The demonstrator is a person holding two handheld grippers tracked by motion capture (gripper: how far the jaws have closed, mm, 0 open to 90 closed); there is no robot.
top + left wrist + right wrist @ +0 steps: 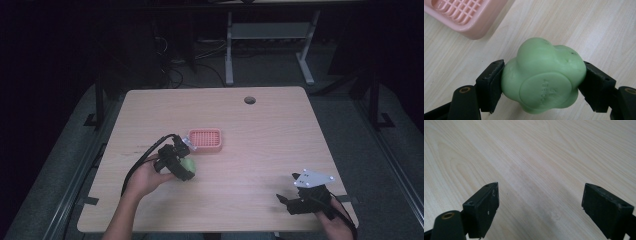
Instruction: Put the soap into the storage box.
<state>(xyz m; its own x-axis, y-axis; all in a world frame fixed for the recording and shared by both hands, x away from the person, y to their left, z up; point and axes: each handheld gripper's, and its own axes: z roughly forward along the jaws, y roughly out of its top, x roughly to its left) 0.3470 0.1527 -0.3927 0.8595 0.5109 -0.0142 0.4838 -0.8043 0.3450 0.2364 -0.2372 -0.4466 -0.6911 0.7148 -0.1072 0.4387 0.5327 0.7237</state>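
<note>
On the table (260, 150): one green soap (544, 77), one pink tray (205, 139), two tools.

Green lumpy soap (544, 77) clamped between left tongs (544, 85) pads, near pink tray (471, 15).

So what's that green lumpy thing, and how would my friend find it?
Start at the wooden table and find the pink slatted tray near its middle. Just in front of the tray, the left gripper pinches a green soap between its jaws. It is the one green, bumpy, rounded lump there, with raised lettering on one face.
</note>
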